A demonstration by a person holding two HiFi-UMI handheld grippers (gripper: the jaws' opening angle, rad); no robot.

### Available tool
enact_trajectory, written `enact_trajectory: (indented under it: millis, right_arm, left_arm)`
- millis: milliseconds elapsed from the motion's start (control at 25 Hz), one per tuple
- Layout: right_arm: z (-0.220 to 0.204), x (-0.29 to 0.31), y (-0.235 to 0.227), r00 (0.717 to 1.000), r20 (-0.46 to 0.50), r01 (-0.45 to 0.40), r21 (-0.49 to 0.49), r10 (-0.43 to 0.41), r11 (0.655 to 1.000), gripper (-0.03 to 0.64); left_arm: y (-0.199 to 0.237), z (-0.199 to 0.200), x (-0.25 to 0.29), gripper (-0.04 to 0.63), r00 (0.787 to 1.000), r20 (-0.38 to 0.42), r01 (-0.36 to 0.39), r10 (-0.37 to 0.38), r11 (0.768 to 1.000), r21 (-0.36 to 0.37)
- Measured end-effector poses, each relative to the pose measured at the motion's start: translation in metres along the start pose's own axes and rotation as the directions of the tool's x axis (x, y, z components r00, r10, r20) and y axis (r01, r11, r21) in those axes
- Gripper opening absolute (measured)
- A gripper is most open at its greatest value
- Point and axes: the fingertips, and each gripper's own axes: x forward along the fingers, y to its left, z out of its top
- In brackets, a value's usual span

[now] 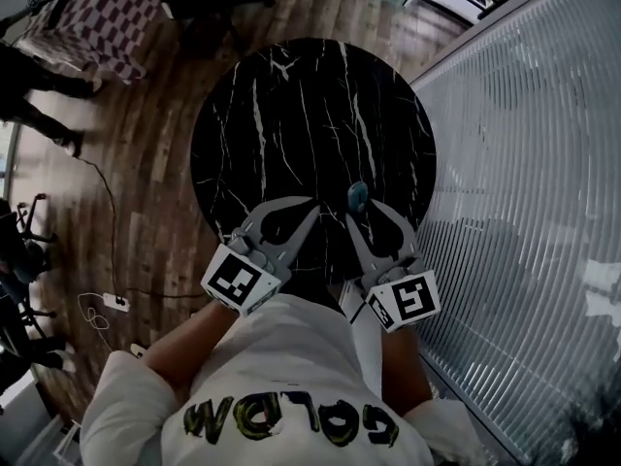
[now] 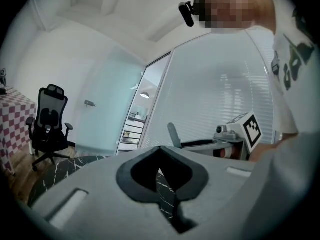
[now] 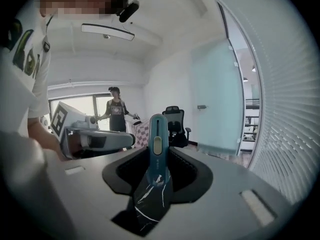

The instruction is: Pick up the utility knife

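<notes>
The teal utility knife [image 1: 357, 197] stands upright between the jaws of my right gripper [image 1: 363, 214], which is shut on its lower end. In the right gripper view the knife [image 3: 158, 144] sticks up past the gripper [image 3: 159, 153], its yellow slider facing the camera. My left gripper [image 1: 309, 207] hangs beside it to the left, jaws together with nothing in them; its own view shows the same for the gripper [image 2: 160, 153]. Both are held above the round black marble table [image 1: 291, 105], close to the person's chest.
White blinds [image 1: 524, 192] run down the right side. Wood floor surrounds the table, with a power strip and cable [image 1: 114, 302] at the left. A checked tablecloth [image 1: 102, 13] lies at the far left. An office chair [image 2: 49, 126] and a standing person [image 3: 116, 115] are in the room.
</notes>
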Motion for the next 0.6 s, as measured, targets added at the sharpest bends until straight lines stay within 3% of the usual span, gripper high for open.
enact_trajectory:
  millis: [280,600]
  right_arm:
    - [0.047,-0.032,0.020,0.987,0.157,0.025,0.012,-0.027,1.000,0.130]
    - [0.069,-0.058,0.022,0.962,0.270,0.057,-0.019,-0.049,0.998,0.130]
  left_arm:
    - [-0.028,0.040,-0.022,0.003,0.998,0.063,0.015,-0.016,1.000,0.021]
    - [-0.051,0.066,-0.036,0.003,0.991,0.131,0.031,-0.037,0.998,0.049]
